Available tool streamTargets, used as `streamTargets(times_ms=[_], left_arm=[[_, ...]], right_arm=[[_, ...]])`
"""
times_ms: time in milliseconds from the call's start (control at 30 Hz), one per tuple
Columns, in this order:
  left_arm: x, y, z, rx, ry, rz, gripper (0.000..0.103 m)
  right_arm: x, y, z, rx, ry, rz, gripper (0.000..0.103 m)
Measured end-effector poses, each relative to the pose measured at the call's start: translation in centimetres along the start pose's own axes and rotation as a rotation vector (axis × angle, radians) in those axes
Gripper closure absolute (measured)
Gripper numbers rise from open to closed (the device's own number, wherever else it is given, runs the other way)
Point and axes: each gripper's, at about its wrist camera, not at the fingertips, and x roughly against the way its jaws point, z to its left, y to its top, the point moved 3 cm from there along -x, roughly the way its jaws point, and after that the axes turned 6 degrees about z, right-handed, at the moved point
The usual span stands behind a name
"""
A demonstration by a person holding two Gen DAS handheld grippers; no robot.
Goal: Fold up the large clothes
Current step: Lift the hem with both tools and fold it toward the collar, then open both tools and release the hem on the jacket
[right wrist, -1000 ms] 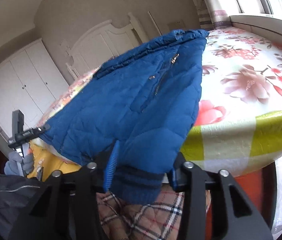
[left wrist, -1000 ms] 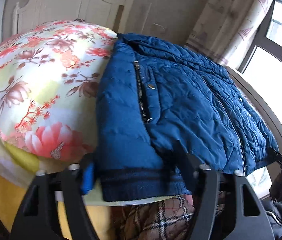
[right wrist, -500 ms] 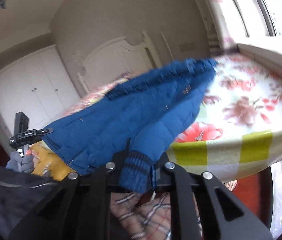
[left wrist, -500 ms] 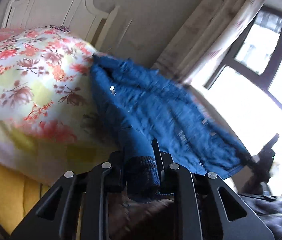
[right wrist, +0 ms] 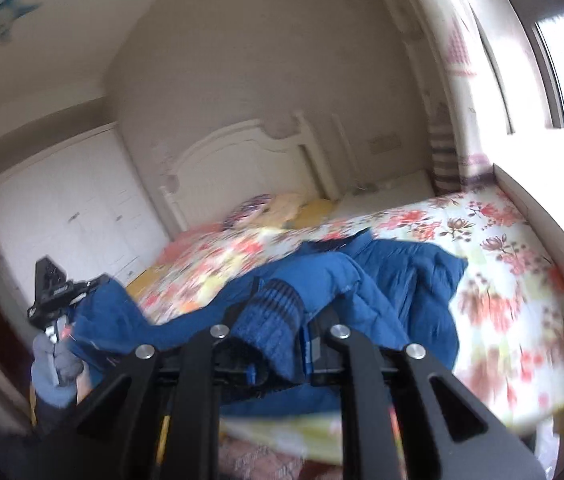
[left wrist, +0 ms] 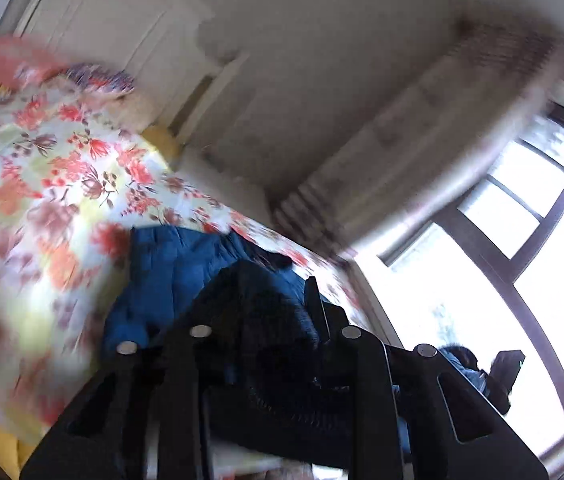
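blue jacket [right wrist: 402, 280], red-flowered bedspread [right wrist: 502, 248]

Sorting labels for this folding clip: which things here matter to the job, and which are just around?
In the job: blue jacket; its ribbed hem; right gripper; left gripper; floral bedspread.
Just around: headboard; wardrobe; pillows; curtain; window.

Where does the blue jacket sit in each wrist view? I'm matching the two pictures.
Left wrist: blue jacket lower centre, ribbed hem between the jaws.
Right wrist: jacket centre, hem clamped in the jaws, bunched on the bed.
Shared landmark: floral bedspread.
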Motion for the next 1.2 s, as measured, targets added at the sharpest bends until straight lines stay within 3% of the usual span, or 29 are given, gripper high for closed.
streamTargets(times_ms=[133, 267, 333, 367, 400, 467, 533, 667, 833, 967, 1200], left_arm=[[-10.8, 4.5, 4.4, 0.08, 0.146, 0.082, 0.076], [-16.5, 4.1, 9.8, 0.135, 0.215, 0.189, 0.07], [-16.9, 4.4, 11.9, 0.163, 0.208, 0.208, 0.054], [-16.3, 5.0, 12.9, 0.173, 0.211, 0.193, 0.027], [-15.5, 5.5, 13.5, 0.17, 0.209, 0.166, 0.012], [-13.7, 6.9, 14.6, 0.145, 0.216, 0.121, 0.011], [-12.9, 7.6, 15.0, 0.118, 0.225, 0.129, 0.011], [-15.1, 6.7, 14.9, 0.006, 0.199, 0.268, 0.011], [-18.3, 4.7, 13.2, -0.186, 0.236, 0.35, 0.011], [-20.3, 4.1, 12.1, -0.236, 0.196, 0.402, 0.011], [-24.4, 3.9, 10.8, -0.346, 0.266, 0.497, 0.011]], right_arm=[[-9.6, 3.4, -7.5, -0.21, -0.043, 0.075, 0.074], [-15.3, 1.5, -12.7, -0.308, -0.072, 0.12, 0.033], [-15.9, 0.7, -14.2, -0.299, -0.073, 0.107, 0.033], [-15.8, 0.5, -14.7, -0.291, -0.089, 0.105, 0.033], [-15.6, 0.5, -15.3, -0.279, -0.107, 0.106, 0.033], [-15.5, 1.0, -16.2, -0.222, -0.149, 0.116, 0.032], [-15.9, 1.4, -16.4, -0.13, -0.18, 0.166, 0.029], [-18.0, 1.5, -16.3, -0.003, -0.202, 0.267, 0.027], [-21.3, 2.1, -16.7, 0.024, -0.149, 0.327, 0.024], [-23.1, 2.2, -16.6, 0.051, -0.132, 0.366, 0.021], [-23.7, 2.2, -16.2, 0.066, -0.117, 0.386, 0.021]])
